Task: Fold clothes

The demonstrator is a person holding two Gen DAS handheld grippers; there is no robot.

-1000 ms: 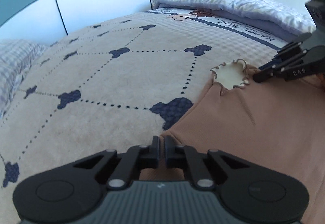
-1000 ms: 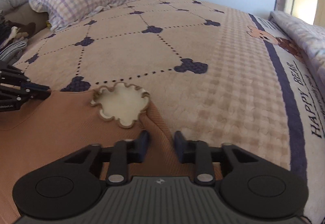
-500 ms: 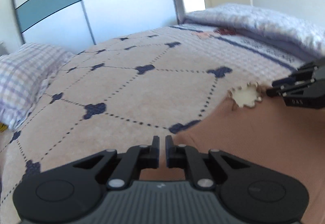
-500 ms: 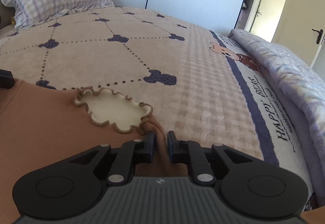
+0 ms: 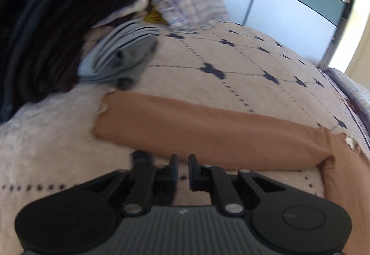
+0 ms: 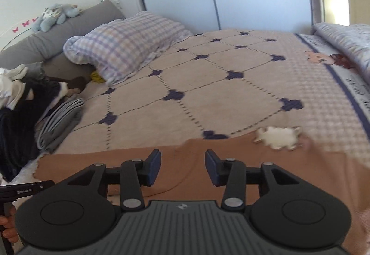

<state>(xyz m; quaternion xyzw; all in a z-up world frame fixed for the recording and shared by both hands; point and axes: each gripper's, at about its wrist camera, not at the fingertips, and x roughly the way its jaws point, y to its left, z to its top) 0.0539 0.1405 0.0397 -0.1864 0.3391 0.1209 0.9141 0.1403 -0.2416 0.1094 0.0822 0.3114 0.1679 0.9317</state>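
Now: both grippers off the top, sleeve up next

Top (image 5: 208, 130) lies flat on the bed (image 5: 242, 65), brown, spread across the near edge. Its scalloped collar (image 6: 278, 138) sits to the right, and a long sleeve (image 5: 175, 121) runs out left toward the clothes pile (image 5: 46, 31) and a folded striped piece (image 5: 120, 56).

Changes from a second ago:
- Right gripper (image 6: 182, 168) was pinching the shoulder by the collar. It has let go and pulled back; jaws are opening, nothing between them, fabric lies loose below.
- Left gripper (image 5: 182, 173) was pinched on the top's other shoulder. It has swung out along the sleeve and now hangs over bare blanket just short of the sleeve's near edge. Jaws nearly closed, narrow slit, no cloth in it.
- Left view is motion-blurred, so exact contact with the blanket is unclear.

Read: spreading step looks done, garment is flat enough. Sleeve is unfolded, so the likely next grab is the cuff end at left, folding it in over the body. Left jaws need to open first.
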